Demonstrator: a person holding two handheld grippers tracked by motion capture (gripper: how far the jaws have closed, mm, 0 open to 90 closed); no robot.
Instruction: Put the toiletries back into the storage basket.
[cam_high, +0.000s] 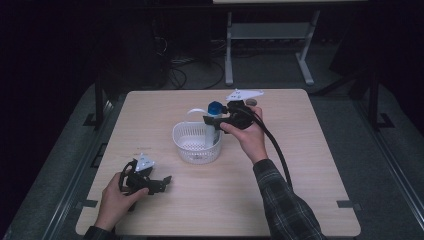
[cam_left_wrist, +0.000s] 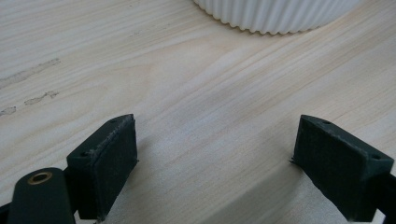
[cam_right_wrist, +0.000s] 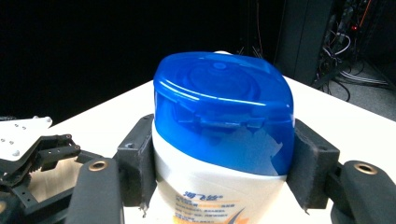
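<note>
A white bottle (cam_right_wrist: 212, 186) with a glossy blue flip cap (cam_right_wrist: 224, 100) and orange-and-blue print on its front stands upright in the white ribbed basket (cam_high: 190, 145) at the middle of the table (cam_high: 300, 165). The right gripper (cam_high: 216, 121) clamps its fingers (cam_right_wrist: 135, 158) on the bottle just below the cap. Near the left edge, the left gripper (cam_high: 162, 182) rests with fingers (cam_left_wrist: 105, 163) wide apart over bare wood.

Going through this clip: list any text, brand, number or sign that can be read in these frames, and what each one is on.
Nothing can be read for certain.
Bottle, held in the right tongs: a line of blue characters above an orange and blue graphic on its white front, too blurred and cut off to read.
Blue cap: moulded rings, no lettering visible.
White basket, table, left tongs: no text visible.
</note>
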